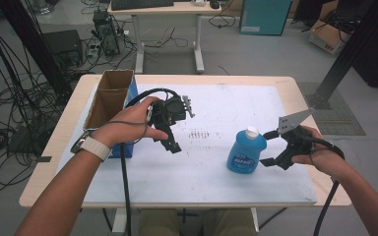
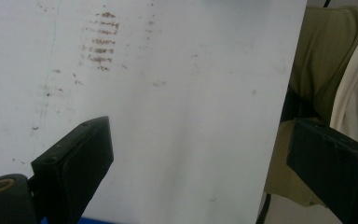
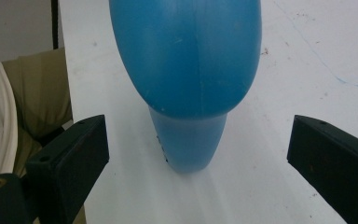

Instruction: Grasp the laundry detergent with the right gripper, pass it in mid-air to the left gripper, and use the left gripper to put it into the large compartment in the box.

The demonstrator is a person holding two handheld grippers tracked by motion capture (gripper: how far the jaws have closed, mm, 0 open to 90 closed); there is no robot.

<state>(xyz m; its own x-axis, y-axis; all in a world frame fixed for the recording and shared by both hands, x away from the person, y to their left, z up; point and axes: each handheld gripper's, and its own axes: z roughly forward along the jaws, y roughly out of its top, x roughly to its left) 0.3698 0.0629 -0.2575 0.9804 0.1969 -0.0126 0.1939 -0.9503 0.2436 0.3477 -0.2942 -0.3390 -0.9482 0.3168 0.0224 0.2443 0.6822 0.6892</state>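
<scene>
The blue bottle (image 1: 246,151) with a white cap stands upright on the white sheet (image 1: 211,172) that covers the bench (image 1: 69,110), at about 4 o'clock from the sheet's middle. A printed label faces the person's side of the bench.

The right hand-held gripper (image 1: 268,147) sits at the bottle's 3 o'clock, just beside it, held in the person's right hand (image 1: 320,155). Its jaws are spread wide and point toward the bottle; one jaw reaches near the bottle's shoulder, the other lies low near its base. In the right gripper view the bottle (image 3: 186,70) stands ahead of the jaws, centred in the gap between them, with clear space on either side, so the jaws grip nothing and do not touch it.

The left hand-held gripper (image 1: 173,143) is at about 9 o'clock from the sheet's middle, well apart from the bottle, held in the left hand (image 1: 133,123), which wears a watch with a pale strap at the wrist. Its jaws point down toward the sheet. In the left gripper view the jaws stand wide apart and empty, over bare white sheet (image 2: 177,116) marked with a patch of brown smudges (image 2: 100,42).

An open cardboard box (image 1: 109,98) with a blue side stands at the sheet's 9 o'clock edge, just beside the left hand.
</scene>
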